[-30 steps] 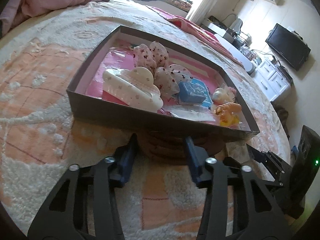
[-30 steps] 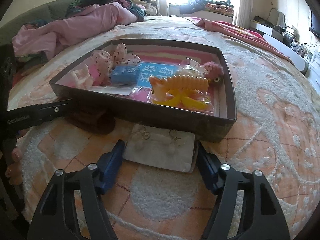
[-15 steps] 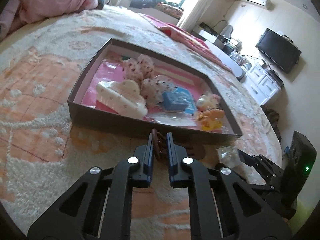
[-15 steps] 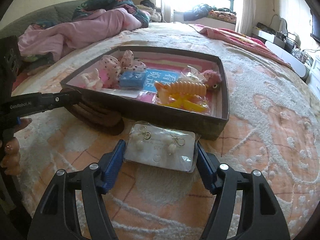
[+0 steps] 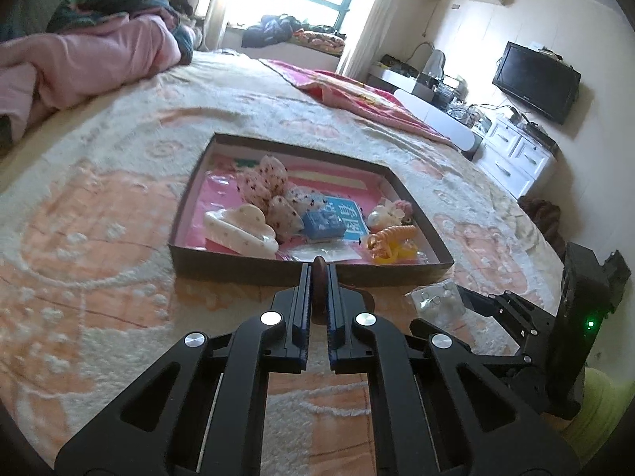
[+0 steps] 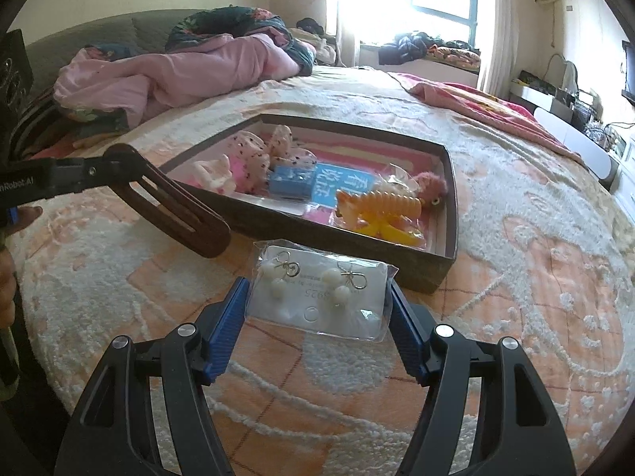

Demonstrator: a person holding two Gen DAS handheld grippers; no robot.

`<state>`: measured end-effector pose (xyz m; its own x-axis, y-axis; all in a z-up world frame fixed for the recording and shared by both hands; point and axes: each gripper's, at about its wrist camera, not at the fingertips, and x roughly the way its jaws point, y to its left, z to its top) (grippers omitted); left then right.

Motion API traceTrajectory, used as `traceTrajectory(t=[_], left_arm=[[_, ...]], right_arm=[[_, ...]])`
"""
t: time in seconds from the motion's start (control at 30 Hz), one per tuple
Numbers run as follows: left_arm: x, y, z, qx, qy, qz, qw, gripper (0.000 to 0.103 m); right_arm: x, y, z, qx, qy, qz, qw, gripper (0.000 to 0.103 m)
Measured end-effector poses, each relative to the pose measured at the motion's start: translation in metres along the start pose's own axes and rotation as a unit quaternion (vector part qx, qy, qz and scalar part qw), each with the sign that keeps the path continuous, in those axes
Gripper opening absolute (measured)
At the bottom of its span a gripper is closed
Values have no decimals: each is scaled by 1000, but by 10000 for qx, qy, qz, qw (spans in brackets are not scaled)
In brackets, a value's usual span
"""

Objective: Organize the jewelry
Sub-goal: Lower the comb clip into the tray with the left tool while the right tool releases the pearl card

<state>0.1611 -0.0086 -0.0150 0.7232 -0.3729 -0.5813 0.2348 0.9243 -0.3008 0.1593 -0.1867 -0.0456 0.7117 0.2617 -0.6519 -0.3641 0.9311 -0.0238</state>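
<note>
On a bed (image 6: 535,246) covered with a tufted peach-and-cream blanket, in a sunlit bedroom with a crumpled pink quilt (image 6: 178,75) at 10 o'clock and a black wall television (image 5: 535,81) at 2 o'clock, sits a shallow dark cardboard box (image 6: 446,214) of hair accessories. At its near left corner the left hand-held gripper (image 5: 318,273) is closed on a brown slotted oval hair clip (image 6: 170,206); a second ago its fingers were spread around the clip lying flat on the blanket, and now the clip is lifted and tilted, its far end low by the box wall. Just in front of the box, the right hand-held gripper (image 6: 317,305) stands wide apart around a clear-bagged white card of pearl earrings (image 6: 317,297), which sits higher and nearer than before; I cannot tell whether the blue pads (image 6: 228,329) touch it.
</note>
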Motion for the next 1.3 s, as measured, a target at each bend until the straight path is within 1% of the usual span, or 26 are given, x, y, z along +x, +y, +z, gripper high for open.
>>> traceTrajectory(t=[0.17,0.33,0.47,0.57,0.77,0.97,1.2,1.3], left_arm=[[-16,3,2,18,-115,104,9999,2],[-30,5,10,14,-297,170,9994,2],[-32,5,20,-4,-433,180,9989,2],[-31,4,28,43,-517,253,9983,2],[-20,5,44,-15,-597,226,9980,2],[3,3,56,-76,-584,164,9981,2],[25,2,58,-48,-519,159,9985,2],[34,5,60,-132,-489,124,9986,2]], right_arm=[[-7,3,3,-3,-96,69,9999,65],[-17,2,11,5,-284,97,9995,65],[-22,-5,20,24,-413,13,9991,65],[-22,-14,26,68,-470,-88,9988,65],[-17,-38,43,214,-529,-284,9980,65],[-9,-58,63,349,-657,-479,9961,65],[10,-73,79,432,-635,-598,9953,65],[19,-77,83,456,-599,-621,9952,65]])
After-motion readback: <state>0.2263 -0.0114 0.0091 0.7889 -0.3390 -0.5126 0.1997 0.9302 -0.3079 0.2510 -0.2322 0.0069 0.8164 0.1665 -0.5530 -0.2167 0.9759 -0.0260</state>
